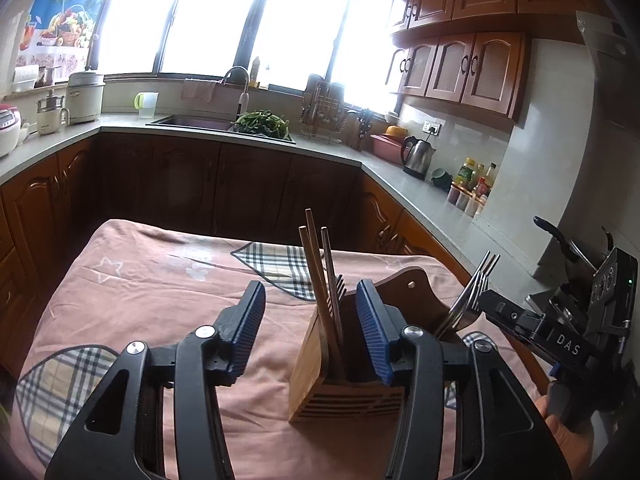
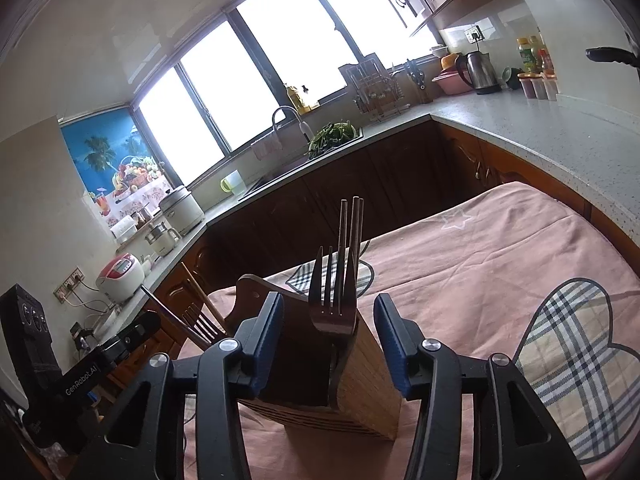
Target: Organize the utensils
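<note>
Left wrist view shows the left tool [image 1: 310,328] released, its blue pads spread wide and holding nothing, with the wooden utensil holder [image 1: 344,384] standing upright on the pink cloth [image 1: 160,280] that covers the tabletop. One compartment holds the chopsticks [image 1: 316,272] and what looks like a fork [image 1: 338,300] leaning together; another holds a bundle of forks [image 1: 468,296] near the right tool [image 1: 500,308], which reaches in from the side. The right wrist view has the right tool [image 2: 326,344] also spread and empty, its pads on either side of a dark fork [image 2: 332,304] that stands tines-up in the holder [image 2: 360,392]; behind it rise more chopsticks [image 2: 352,232].

Both tools appear to have nothing left to carry, so the step in hand is probably tidying what already sits in the holder, though whether any utensil lies loose out of frame cannot be told. To do it well, either tool should close on a utensil's upper shaft, not the tines, lift or nudge it straight along its length, and keep sideways push low, because the tall, narrow holder on soft cloth could tip. The other tool can steady the holder's wall meanwhile.
</note>
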A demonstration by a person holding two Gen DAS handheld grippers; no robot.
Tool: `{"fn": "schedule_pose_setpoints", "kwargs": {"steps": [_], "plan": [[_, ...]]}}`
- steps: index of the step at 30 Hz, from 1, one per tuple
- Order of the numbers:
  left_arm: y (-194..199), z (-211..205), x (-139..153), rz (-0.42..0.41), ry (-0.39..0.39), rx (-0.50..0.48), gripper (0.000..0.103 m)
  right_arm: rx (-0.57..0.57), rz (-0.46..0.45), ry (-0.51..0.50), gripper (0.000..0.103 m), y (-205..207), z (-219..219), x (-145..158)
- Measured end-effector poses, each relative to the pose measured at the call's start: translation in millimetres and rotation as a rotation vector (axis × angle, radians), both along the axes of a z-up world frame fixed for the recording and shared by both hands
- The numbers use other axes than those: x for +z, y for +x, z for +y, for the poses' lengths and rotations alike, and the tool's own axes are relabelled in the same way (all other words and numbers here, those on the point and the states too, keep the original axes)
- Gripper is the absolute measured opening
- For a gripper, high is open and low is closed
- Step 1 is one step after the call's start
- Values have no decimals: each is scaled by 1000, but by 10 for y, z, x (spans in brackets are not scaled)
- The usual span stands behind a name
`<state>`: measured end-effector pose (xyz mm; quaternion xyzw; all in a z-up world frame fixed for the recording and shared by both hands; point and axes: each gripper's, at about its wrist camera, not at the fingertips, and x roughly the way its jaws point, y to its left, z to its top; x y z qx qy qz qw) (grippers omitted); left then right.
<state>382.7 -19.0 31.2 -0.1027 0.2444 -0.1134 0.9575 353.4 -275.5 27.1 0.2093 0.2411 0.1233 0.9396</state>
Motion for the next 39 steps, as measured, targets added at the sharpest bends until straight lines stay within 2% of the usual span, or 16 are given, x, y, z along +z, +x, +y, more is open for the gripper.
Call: {"fn": "schedule_pose_setpoints", "kwargs": {"steps": [1, 3, 5, 9, 13, 18, 26, 34, 39], "plan": [[-10, 16, -2, 2, -2, 4, 62, -2, 1, 0, 55, -7, 1, 6], [-30, 49, -6, 8, -2, 19, 78, 1, 1, 8, 65, -24, -5, 13], [-50, 91, -13, 16, -7, 38, 89, 4, -1, 9, 71, -39, -4, 29], [-107, 168, -20, 28, -15, 53, 95, 7, -22, 10, 87, -116, -2, 68], [-211, 203, -12, 37, -10, 61, 97, 11, -36, 4, 95, -228, 17, 103], [-395, 231, -26, 49, -12, 70, 102, 11, -41, -6, 96, -396, 29, 119], [-691, 271, -43, 77, 8, 88, 103, 21, -34, 7, 97, -681, 0, 115], [-1227, 325, -89, 99, 29, 115, 103, 63, -54, -4, 100, -1231, 62, 93], [-1602, 281, -141, 102, 80, 113, 103, 80, -65, -8, 100, -1632, 100, 30]]}}
